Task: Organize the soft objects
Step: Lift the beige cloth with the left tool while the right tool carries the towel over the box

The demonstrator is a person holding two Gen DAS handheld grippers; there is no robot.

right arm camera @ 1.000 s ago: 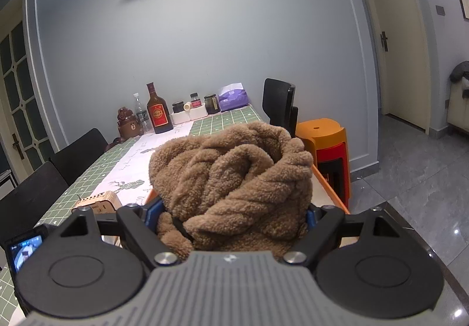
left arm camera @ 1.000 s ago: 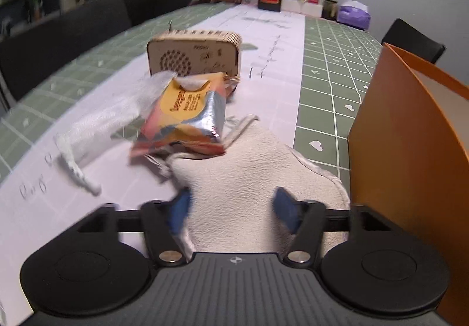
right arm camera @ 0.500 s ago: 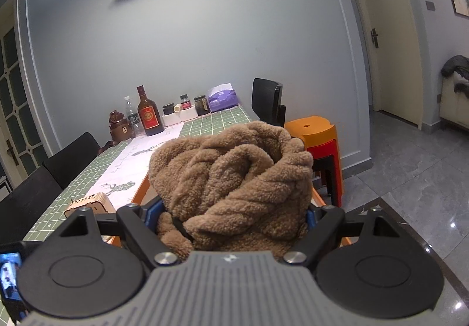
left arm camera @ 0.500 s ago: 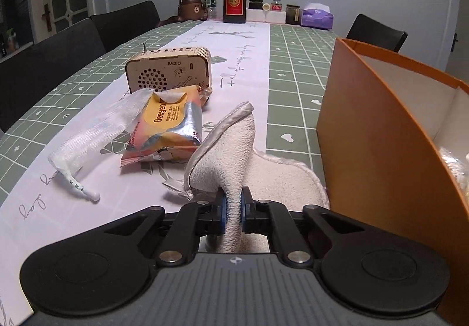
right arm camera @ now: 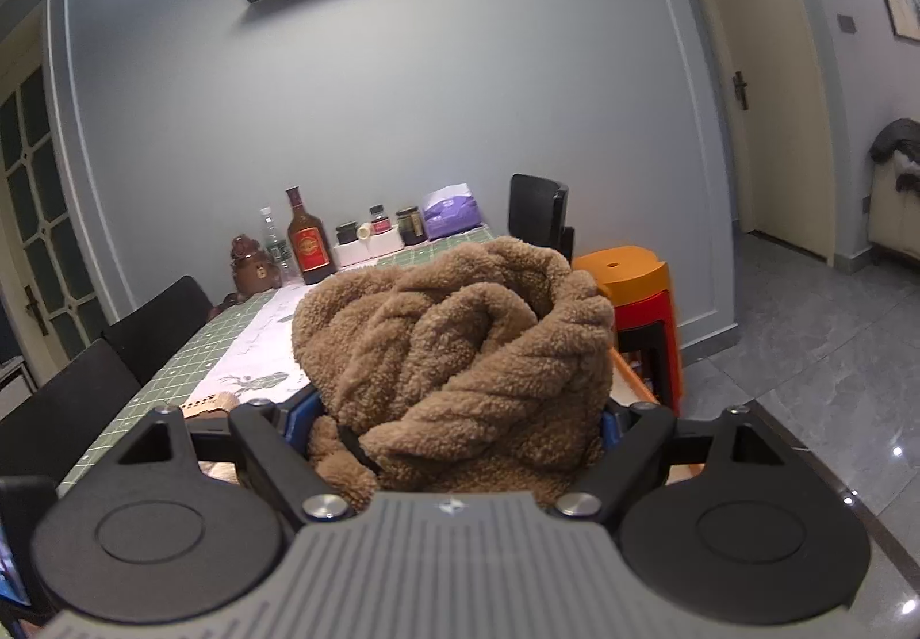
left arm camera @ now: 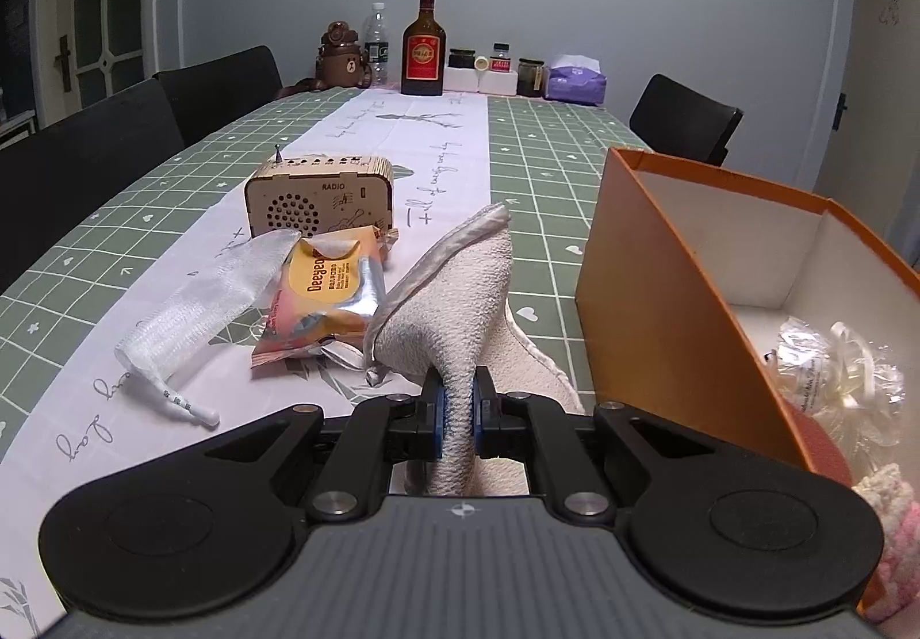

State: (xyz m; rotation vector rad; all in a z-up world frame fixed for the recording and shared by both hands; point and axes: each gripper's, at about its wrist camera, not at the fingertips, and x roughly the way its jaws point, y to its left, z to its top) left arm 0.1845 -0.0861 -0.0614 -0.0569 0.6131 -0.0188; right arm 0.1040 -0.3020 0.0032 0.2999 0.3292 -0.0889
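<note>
Left gripper (left arm camera: 457, 417) pinches the cream cloth (left arm camera: 454, 288) tight just beside the orange box (left arm camera: 650, 282), so lift it high over the wall, then drop it inside.

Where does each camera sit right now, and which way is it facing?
Left wrist: on the left gripper, looking down the table past the radio and orange box; its own fingers pinch a white cloth.
Right wrist: on the right gripper, raised, facing the far wall; its fingers hold a brown fleece bundle.
Shared: the brown bottle, purple tissue pack and the table.
</note>
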